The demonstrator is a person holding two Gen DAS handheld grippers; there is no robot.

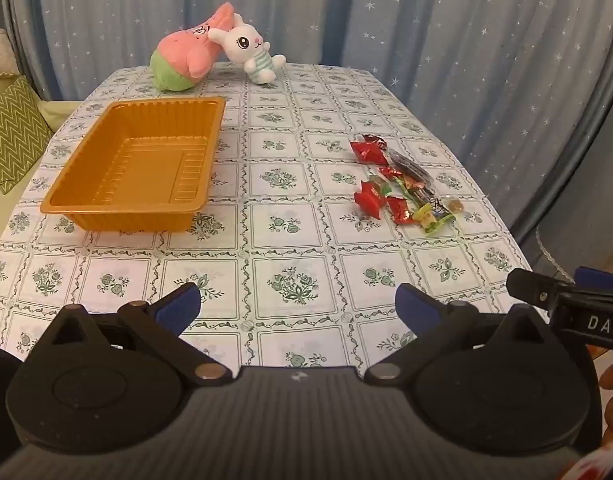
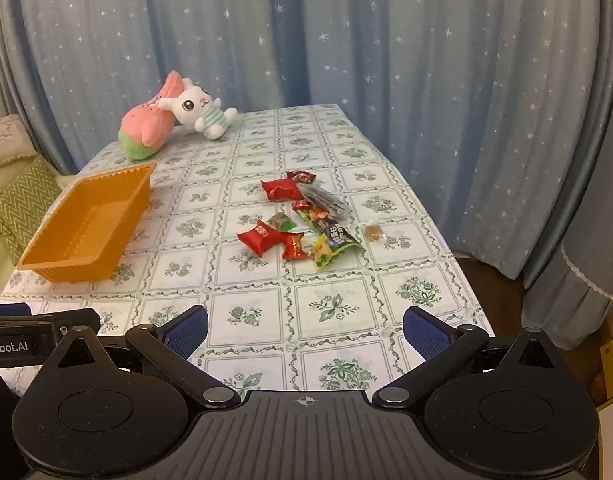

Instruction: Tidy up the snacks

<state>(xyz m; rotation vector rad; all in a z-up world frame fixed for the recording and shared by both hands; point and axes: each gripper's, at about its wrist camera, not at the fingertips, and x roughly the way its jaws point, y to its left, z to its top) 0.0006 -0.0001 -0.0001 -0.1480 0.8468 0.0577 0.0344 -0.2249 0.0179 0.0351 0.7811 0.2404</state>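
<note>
1. Left gripper point(image 1: 296, 300) stands spread wide with nothing between its blue pads, hovering above the near edge of the tabletop point(image 1: 290, 152), on the near side of the orange tray point(image 1: 138, 160).
2. Right gripper point(image 2: 305, 326) is likewise released and empty, low over the cloth, to the right of the tray.
3. Snacks point(image 2: 302, 220) lie in a loose pile to the right of the tray, well apart from it: shiny red packets, green-edged wrappers, a dark packet, a grey sachet, and a small clear-wrapped brown sweet point(image 2: 373, 233) at the far right.
4. Inside, the ribbed tray holds nothing.
5. Beyond the tray, a pink-and-green plush point(image 1: 182, 60) and a white bunny plush point(image 1: 248, 48) lean together.
</note>
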